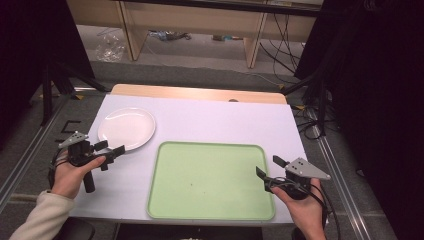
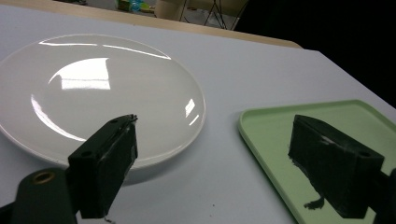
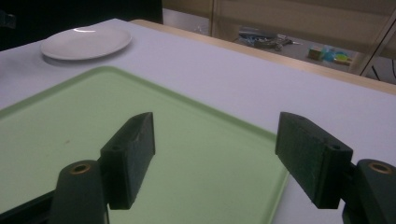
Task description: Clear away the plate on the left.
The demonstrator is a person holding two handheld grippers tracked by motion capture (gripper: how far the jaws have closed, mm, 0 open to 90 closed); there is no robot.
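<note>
The left gripper point(image 1: 111, 148) has its jaws spread and empty, tips just at the near rim of the plate point(image 1: 126, 128). The right gripper point(image 1: 270, 167), also spread and empty, hovers at the tray's point(image 1: 210, 180) right edge. Plate and tray lie just beside each other on the table point(image 1: 225, 122).

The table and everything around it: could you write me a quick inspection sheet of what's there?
Surface: white table, wooden strip along its far edge.
Job's things: white plate, bare, far left; green tray, bare but for a small speck, beside it, apart.
Clutter: nothing seen on the table.
Grippers: left gripper open, at the plate's near rim; right gripper open, at the tray's right edge; nothing between either's jaws.
Cables: black cables on the floor beyond.
Surroundings: wooden shelving, clear plastic bag, dark curtains.
</note>
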